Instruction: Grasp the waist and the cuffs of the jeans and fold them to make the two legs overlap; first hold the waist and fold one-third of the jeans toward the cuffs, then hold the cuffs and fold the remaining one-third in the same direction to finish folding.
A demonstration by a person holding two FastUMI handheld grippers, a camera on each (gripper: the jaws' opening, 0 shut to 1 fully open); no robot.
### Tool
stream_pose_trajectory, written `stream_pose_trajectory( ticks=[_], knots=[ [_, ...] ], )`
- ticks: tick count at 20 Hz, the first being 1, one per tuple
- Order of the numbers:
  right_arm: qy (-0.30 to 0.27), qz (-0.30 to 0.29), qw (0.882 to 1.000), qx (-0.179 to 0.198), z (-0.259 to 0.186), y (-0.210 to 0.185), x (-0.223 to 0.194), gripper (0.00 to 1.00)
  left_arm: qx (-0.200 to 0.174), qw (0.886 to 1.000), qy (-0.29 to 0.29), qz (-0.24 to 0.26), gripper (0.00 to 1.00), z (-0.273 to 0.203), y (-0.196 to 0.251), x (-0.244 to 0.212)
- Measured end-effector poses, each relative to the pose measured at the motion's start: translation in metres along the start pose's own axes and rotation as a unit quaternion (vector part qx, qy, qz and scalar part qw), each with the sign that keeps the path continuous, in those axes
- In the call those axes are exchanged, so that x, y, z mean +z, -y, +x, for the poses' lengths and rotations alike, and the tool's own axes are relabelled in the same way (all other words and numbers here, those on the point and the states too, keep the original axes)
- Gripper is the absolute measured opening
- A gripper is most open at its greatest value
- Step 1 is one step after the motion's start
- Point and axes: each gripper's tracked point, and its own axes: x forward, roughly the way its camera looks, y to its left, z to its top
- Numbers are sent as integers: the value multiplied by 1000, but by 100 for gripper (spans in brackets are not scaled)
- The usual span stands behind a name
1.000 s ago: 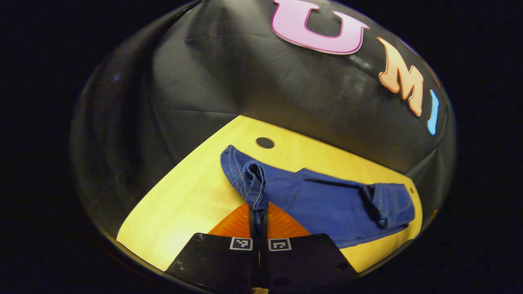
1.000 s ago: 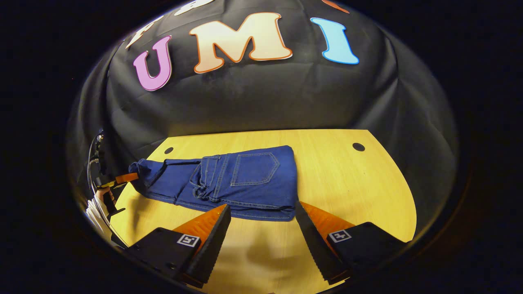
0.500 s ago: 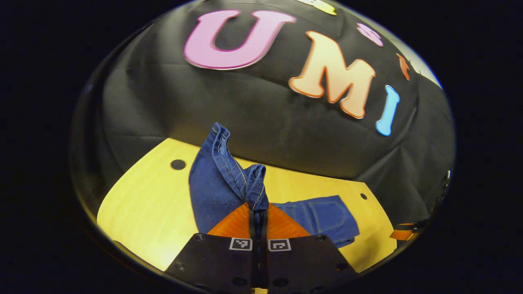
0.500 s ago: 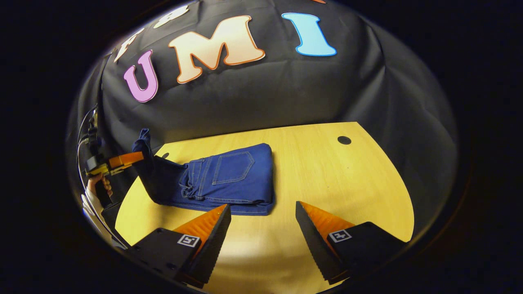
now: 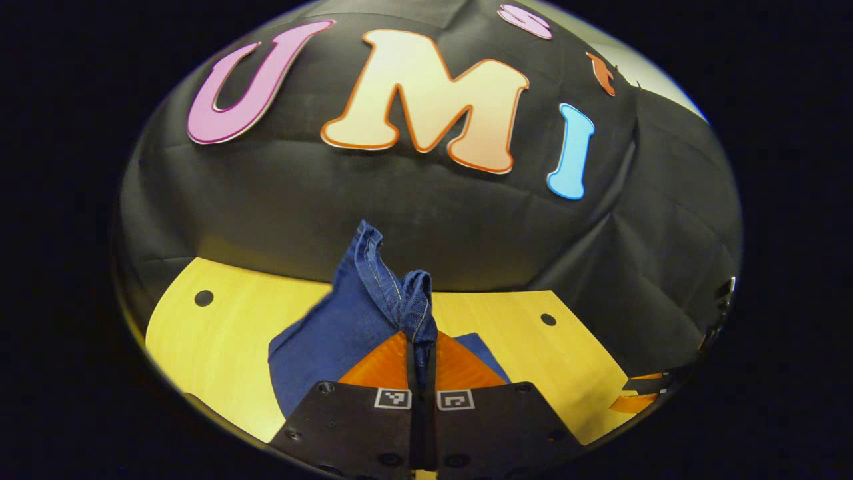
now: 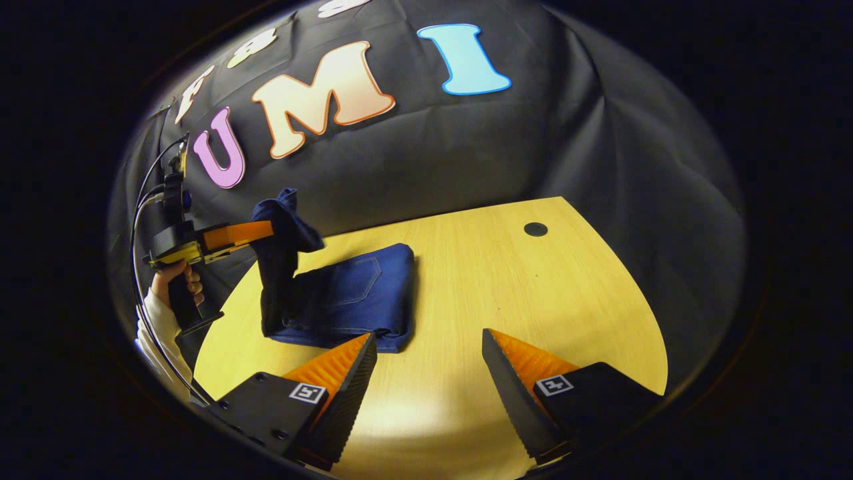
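Left tongs [image 5: 421, 347]: ribbed orange fingers on black screwed plates with square markers. Right tongs [image 6: 430, 373]: black-edged orange wedges. White sleeve [image 6: 152, 340], black looping cable [image 6: 136, 220].

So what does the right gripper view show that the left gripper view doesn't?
Right gripper view: the person's hand holding the left tool, its own open fingers, and the back pocket. Left gripper view: the stitched cuffs pinched between the left tool's shut fingers. Both: the jeans and the wooden table.
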Motion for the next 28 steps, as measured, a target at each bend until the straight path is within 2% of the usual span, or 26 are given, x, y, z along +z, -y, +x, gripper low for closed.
stream_pose_trajectory(
  ticks=[5,9,11,12,15,16,17,18,21,22,23,24,25,28],
  knots=[
    [2,15,1000,-1,-6,25,0,98,8,997,-67,39,0,23,38,-73],
    [-6,7,1000,1,-11,36,-8,98,39,985,-134,107,0,28,45,-142],
    [-9,5,1000,4,-12,38,-10,98,27,980,-154,126,7,28,58,-162],
    [-7,2,1000,1,-12,39,-10,98,14,980,-157,117,26,27,71,-167],
    [-7,6,1000,-6,-19,47,-20,98,-16,988,-137,66,72,11,107,-160],
    [-7,8,1000,-6,-21,45,-20,94,-19,990,-126,59,87,3,107,-152],
    [-5,8,1000,-7,-22,41,-20,94,-18,992,-114,57,86,-5,106,-144],
    [-3,6,1000,-8,-24,36,-18,98,-14,993,-107,57,86,-16,104,-139],
    [10,9,1000,-2,-33,12,-13,98,2,995,-90,51,87,-62,88,-124],
    [18,18,1000,8,-37,-1,-10,98,9,995,-83,48,88,-79,78,-118],
    [25,25,999,20,-41,-17,-6,94,17,996,-72,45,88,-95,67,-113],
    [32,29,999,30,-44,-30,-4,94,23,997,-64,45,89,-111,57,-110],
    [38,31,998,36,-47,-41,-3,98,32,997,-56,49,87,-125,46,-106],
    [54,24,998,37,-57,-63,-2,98,60,995,-46,67,88,-158,11,-104]
  ],
)
